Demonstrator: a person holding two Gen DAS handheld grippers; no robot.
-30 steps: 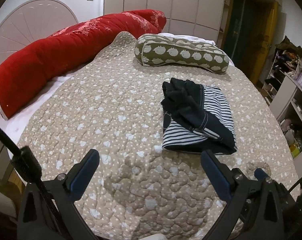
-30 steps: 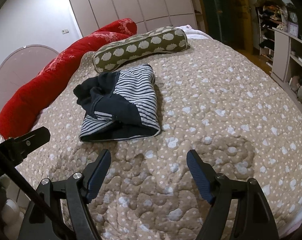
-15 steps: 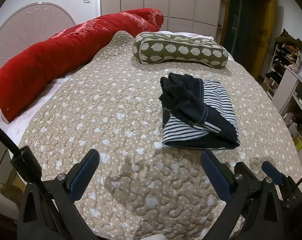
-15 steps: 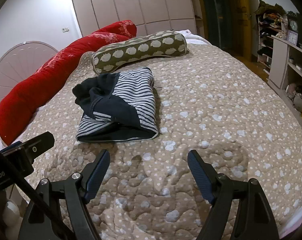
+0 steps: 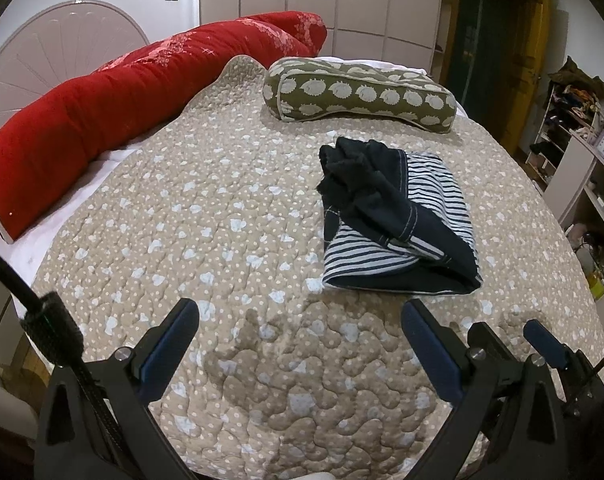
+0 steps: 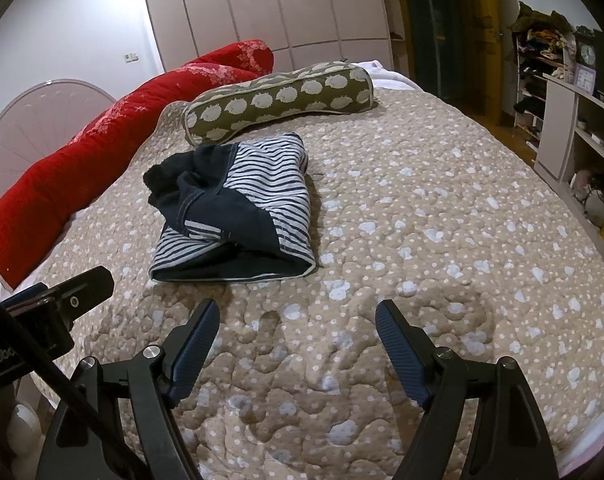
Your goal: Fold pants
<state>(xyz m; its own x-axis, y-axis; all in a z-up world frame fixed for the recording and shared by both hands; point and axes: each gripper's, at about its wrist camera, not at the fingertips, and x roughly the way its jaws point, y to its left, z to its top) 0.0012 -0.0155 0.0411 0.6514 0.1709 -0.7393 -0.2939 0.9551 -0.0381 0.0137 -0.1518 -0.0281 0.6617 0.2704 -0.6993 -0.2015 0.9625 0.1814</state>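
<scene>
The pants (image 5: 398,220), dark navy with a blue-and-white striped lining, lie folded in a thick bundle on the beige quilted bed (image 5: 221,220); a crumpled dark end sticks out at the far left. They also show in the right wrist view (image 6: 237,208). My left gripper (image 5: 299,320) is open and empty, above the quilt just short of the bundle's near edge. My right gripper (image 6: 295,316) is open and empty, also near that edge. The right gripper's finger shows at the left view's lower right (image 5: 546,342).
A long red bolster (image 5: 121,104) lies along the bed's far left by a round headboard (image 5: 41,64). An olive patterned pillow (image 5: 358,92) lies beyond the pants. Shelves with clutter (image 6: 574,120) stand right of the bed. Wardrobe doors (image 6: 261,8) line the back wall.
Both grippers have drawn back a little and lifted from the bundle; the view has tilted slightly. The pants have not moved. Both stay open.
</scene>
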